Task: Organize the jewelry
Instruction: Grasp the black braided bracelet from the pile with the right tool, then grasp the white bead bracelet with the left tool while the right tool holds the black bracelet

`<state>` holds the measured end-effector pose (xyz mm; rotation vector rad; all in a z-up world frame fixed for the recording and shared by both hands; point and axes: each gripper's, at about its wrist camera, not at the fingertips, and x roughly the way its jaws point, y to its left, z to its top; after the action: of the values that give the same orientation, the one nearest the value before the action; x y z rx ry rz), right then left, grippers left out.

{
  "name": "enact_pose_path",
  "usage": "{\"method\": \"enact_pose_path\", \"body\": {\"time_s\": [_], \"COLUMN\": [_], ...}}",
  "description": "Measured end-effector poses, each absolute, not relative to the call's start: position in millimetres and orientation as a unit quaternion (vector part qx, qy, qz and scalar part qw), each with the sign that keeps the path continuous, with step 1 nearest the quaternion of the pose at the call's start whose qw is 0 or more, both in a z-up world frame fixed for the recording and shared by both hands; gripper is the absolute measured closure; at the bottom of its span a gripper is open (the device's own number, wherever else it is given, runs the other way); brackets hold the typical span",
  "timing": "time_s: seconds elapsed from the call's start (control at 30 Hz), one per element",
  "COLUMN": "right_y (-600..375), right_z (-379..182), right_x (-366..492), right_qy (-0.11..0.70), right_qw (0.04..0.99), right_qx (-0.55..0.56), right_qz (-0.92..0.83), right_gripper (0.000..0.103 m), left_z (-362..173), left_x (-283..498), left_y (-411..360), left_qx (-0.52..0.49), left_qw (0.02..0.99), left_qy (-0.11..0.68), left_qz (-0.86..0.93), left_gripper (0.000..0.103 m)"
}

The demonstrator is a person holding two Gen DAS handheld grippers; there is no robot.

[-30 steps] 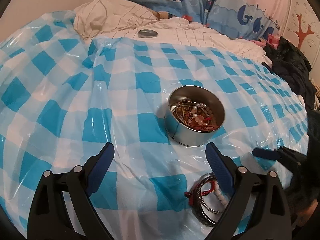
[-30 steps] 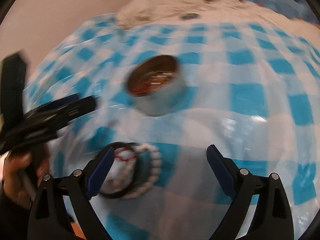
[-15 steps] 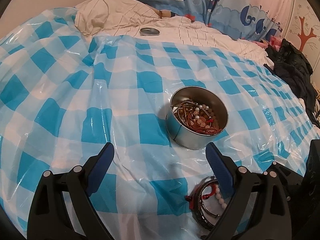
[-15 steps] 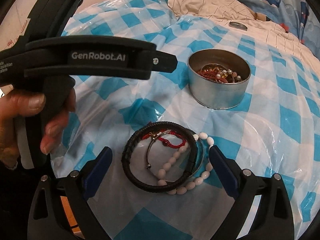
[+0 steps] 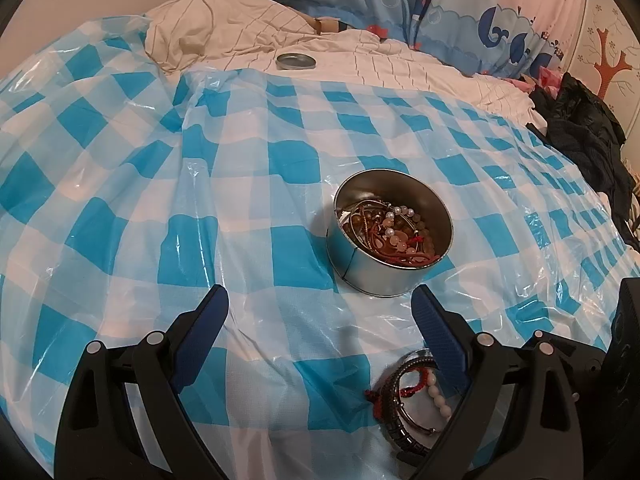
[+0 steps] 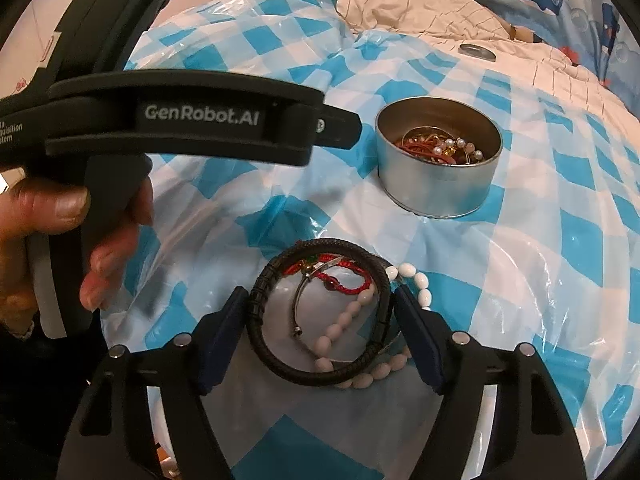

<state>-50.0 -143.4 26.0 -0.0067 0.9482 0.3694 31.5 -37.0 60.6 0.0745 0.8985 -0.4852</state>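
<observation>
My right gripper (image 6: 320, 328) has just been closing around the black braided bracelet (image 6: 320, 376) low in the frame, pads flanking but not yet pressing. I'd squeeze evenly, catching the bead strand too, then lift toward the tin (image 6: 438, 196) at upper right. My left gripper (image 5: 320, 332) hangs released.

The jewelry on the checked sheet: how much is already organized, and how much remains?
Done: several bracelets lie in the tin. In hand: the right claw, jaws just closing, straddles the black bracelet in the loose pile. Left: that pile, and the lid lying apart.
</observation>
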Motion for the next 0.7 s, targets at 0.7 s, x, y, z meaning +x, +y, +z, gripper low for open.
{"method": "enact_pose_path", "body": {"time_s": [0.7], "right_y": [-258.3], "right_z": [45.1], "right_x": [-60.3], "right_qy": [0.440], "right_qw": [0.893], "right_qx": [0.096], "right_qz": [0.024], "right_gripper": [0.032], "left_z": [53.3], "left_x": [1.3], "left_y": [-62.6], "left_qx": [0.090], "left_qw": [0.860], "left_qy": [0.418], "left_qz": [-0.280], "left_gripper": [0.014]}}
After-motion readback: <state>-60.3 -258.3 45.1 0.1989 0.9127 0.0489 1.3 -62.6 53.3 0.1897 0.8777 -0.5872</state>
